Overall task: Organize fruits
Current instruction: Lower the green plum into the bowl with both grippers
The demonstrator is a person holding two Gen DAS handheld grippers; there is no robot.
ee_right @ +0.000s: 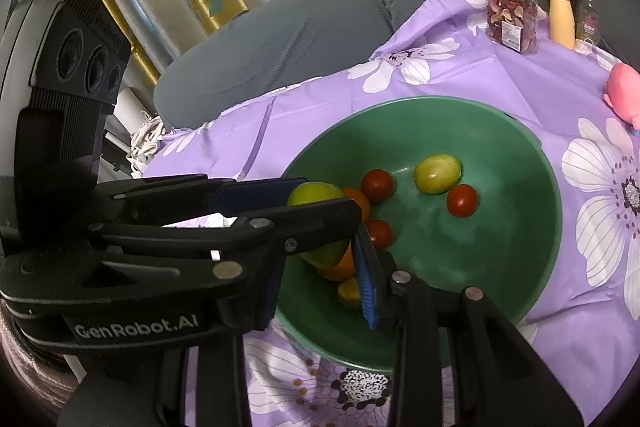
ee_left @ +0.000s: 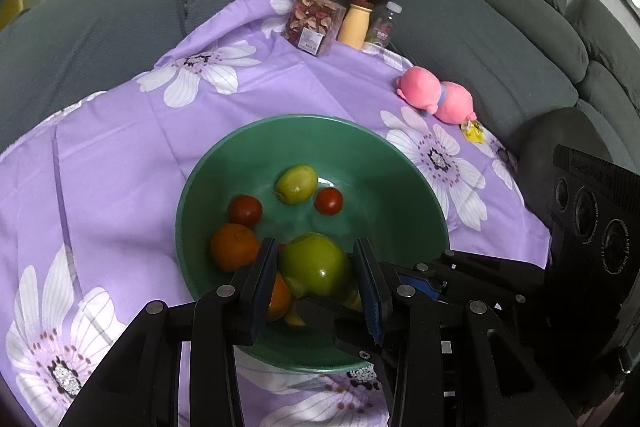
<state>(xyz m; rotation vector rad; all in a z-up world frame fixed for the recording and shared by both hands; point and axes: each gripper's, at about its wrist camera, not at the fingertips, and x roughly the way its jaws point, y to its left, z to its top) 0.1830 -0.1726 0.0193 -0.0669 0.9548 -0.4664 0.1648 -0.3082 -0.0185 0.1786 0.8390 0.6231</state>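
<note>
Green on green here: the left claw (ee_left: pixel 316 247) is clamped on the big green apple (ee_left: pixel 320 267), one pad on each side, and the apple sits low over the near side of the green bowl (ee_left: pixel 304 121), right on top of the pile. The first thing I'd worry about is how crowded it is. The right claw (ee_right: pixel 324 279) is poking into the same corner of the bowl, basically under the left one, so any sideways twitch could knock the two together and pop the apple loose. That skin looks smooth and round, so I doubt the grip is very forgiving. If the apple drops, it lands on the orange (ee_left: pixel 234 247) and the little yellow fruit (ee_right: pixel 348 293) below, and could bump the tomato (ee_left: pixel 245 211) or bounce out onto the purple flowered cloth (ee_left: pixel 120 167). The bowl is just sitting on that cloth too, so a claw leaning on the rim might slide or tip it. Pose-wise, both claws are angled down over the near rim, the left one steeper. From the right-hand camera, the left claw comes in from the left, one finger above the other. The right claw's fingers have a narrow gap, but the left claw covers one of them, so I can't tell if it's pinching anything.
</note>
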